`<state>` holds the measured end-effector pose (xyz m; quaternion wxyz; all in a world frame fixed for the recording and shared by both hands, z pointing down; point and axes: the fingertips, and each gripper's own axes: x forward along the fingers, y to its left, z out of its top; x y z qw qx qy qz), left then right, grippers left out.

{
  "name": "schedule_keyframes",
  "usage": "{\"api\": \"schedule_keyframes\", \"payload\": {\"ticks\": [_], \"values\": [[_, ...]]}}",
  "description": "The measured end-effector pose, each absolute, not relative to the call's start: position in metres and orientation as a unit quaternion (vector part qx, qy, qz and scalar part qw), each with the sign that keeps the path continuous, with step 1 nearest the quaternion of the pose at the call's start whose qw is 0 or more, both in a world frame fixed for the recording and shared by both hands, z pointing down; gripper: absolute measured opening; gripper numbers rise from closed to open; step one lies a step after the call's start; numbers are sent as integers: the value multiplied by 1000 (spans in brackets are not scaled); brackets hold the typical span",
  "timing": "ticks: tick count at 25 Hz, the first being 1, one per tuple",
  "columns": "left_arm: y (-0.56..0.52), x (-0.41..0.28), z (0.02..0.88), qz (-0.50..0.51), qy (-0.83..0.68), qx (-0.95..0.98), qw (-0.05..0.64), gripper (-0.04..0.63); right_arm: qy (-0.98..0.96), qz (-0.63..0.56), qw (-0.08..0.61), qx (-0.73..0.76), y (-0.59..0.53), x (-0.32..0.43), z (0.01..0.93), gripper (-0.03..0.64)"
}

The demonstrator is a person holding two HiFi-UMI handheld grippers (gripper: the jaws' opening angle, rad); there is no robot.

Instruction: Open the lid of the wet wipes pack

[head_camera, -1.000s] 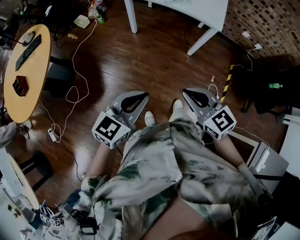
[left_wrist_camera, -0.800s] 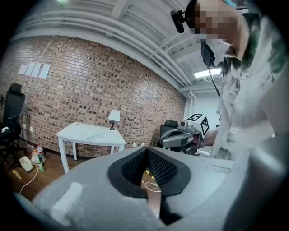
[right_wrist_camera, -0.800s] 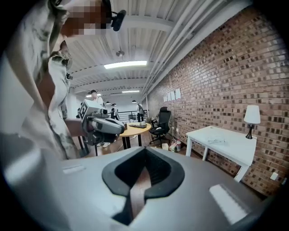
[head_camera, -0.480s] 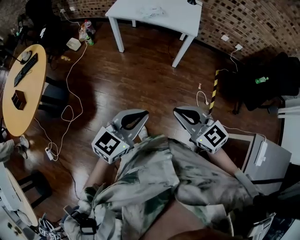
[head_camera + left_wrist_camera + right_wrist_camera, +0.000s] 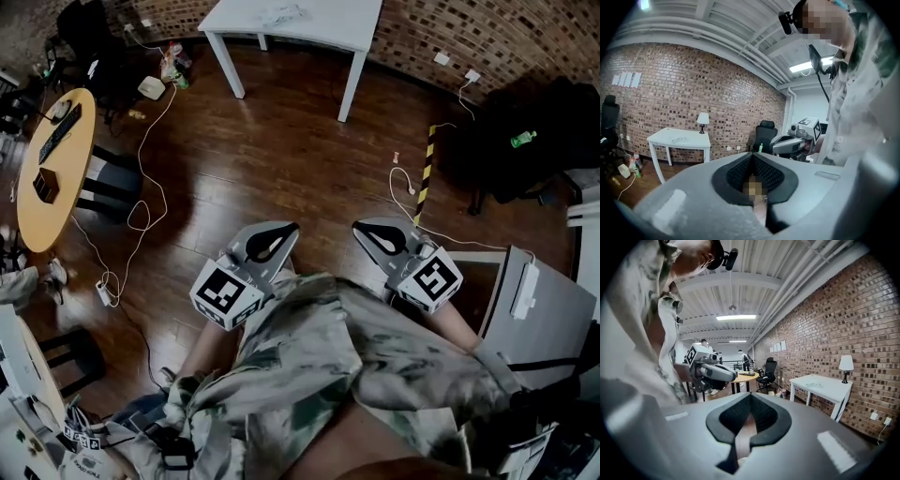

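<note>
Left tongs (image 5: pixel 292 228), right tongs (image 5: pixel 359 228) closed above floor (image 5: pixel 281 159).

Left gripper (image 5: pixel 289 227), right gripper (image 5: pixel 359 228): closed, empty, side by side.

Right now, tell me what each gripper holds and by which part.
Nothing is held: the left gripper and right gripper are both shut on nothing.

White table (image 5: pixel 337 23): I see its far side cut off by the top edge.
Pale object (image 5: pixel 281 13) on it: too small for me to tell.
</note>
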<state>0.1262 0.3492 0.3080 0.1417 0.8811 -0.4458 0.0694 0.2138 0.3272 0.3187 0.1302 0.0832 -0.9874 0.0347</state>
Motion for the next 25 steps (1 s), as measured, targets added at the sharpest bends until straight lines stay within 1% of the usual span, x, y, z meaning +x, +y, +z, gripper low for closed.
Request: {"api": "schedule_keyframes", "payload": {"ticks": [4,10,17,25], "values": [[378,162,306,69,-457,877,134,2,-990,26,121,75,352,250,317,6],[404,194,310,75,-473,868,130,2,-992,8,104,66,375,288,317,6],[415,220,302,78,-474,869,122,3,-993,15,97,66,396,314,307,6],[418,234,298,74,-473,869,127,2,-993,22,98,63,404,325,300,6]]}}
